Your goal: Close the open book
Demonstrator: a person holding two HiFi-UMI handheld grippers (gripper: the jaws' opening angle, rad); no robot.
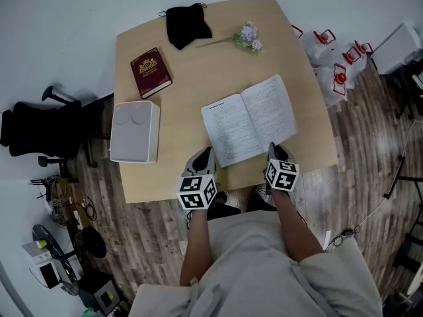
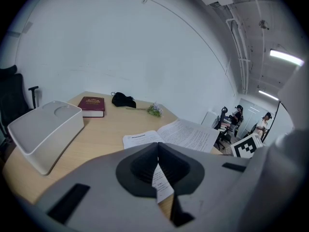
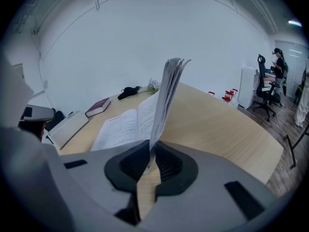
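Note:
An open book (image 1: 250,119) with printed pages lies near the front edge of the wooden table (image 1: 310,157). My right gripper (image 1: 276,154) is shut on the near edge of its right-hand pages. In the right gripper view that sheaf of pages (image 3: 166,95) stands upright out of the right gripper (image 3: 150,158), and the left page (image 3: 123,127) lies flat. My left gripper (image 1: 201,160) is shut at the book's near left corner. In the left gripper view the book (image 2: 183,133) spreads out beyond the left gripper (image 2: 158,151), with nothing visibly pinched.
A dark red closed book (image 1: 151,72) and a white box (image 1: 135,131) sit at the table's left. A black cloth (image 1: 187,24) and small flowers (image 1: 247,37) lie at the far edge. A black chair (image 1: 36,129) stands left; red-and-white items (image 1: 337,65) are on the floor right.

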